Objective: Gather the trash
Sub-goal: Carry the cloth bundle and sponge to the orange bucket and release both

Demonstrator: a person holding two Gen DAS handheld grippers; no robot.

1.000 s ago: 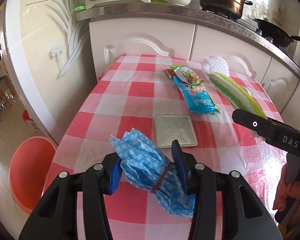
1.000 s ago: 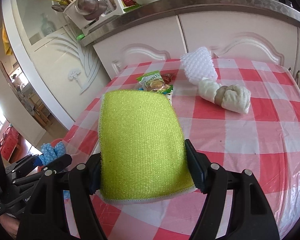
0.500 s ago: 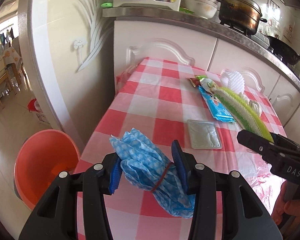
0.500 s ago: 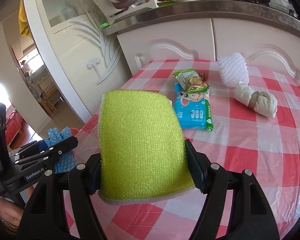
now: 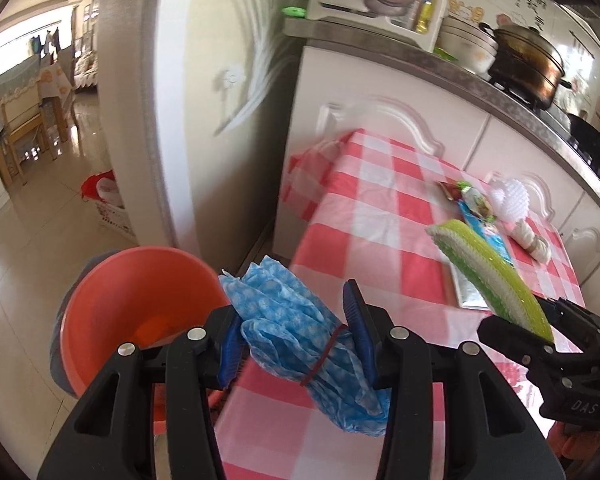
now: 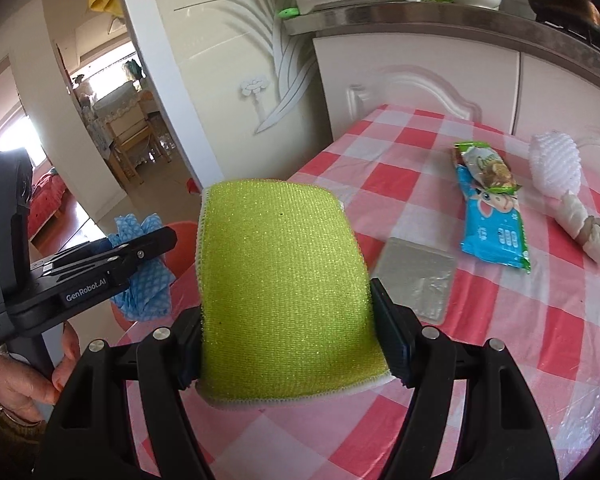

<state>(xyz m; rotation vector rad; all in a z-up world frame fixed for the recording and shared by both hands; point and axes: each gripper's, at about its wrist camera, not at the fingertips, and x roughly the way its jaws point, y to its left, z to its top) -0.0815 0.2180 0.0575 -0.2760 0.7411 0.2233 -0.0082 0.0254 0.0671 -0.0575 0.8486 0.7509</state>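
My left gripper (image 5: 296, 328) is shut on a bundle of blue patterned cloth (image 5: 300, 332) tied with a red rubber band. It hangs over the left edge of the red-checked table (image 5: 372, 240), beside the orange basin (image 5: 140, 304) on the floor. A yellow-green sponge (image 6: 280, 288) sits flat between the pads of my right gripper (image 6: 288, 340), which is shut on it just right of the left one. The sponge (image 5: 488, 272) shows edge-on in the left wrist view. In the right wrist view the left gripper (image 6: 112, 256) and its blue cloth (image 6: 144, 280) are at the left.
On the table lie a clear square packet (image 6: 416, 276), a blue snack wrapper (image 6: 492, 232), a green snack wrapper (image 6: 488, 168), a white foam net (image 6: 556, 164) and a knotted white rag (image 6: 592, 236). White cabinets (image 5: 380, 112) and a counter with pots stand behind. A hand (image 6: 24, 384) holds the left gripper's handle.
Both grippers have swung left off the middle of the table toward its left edge, each keeping its load. The orange basin has come closer and larger in the left wrist view.
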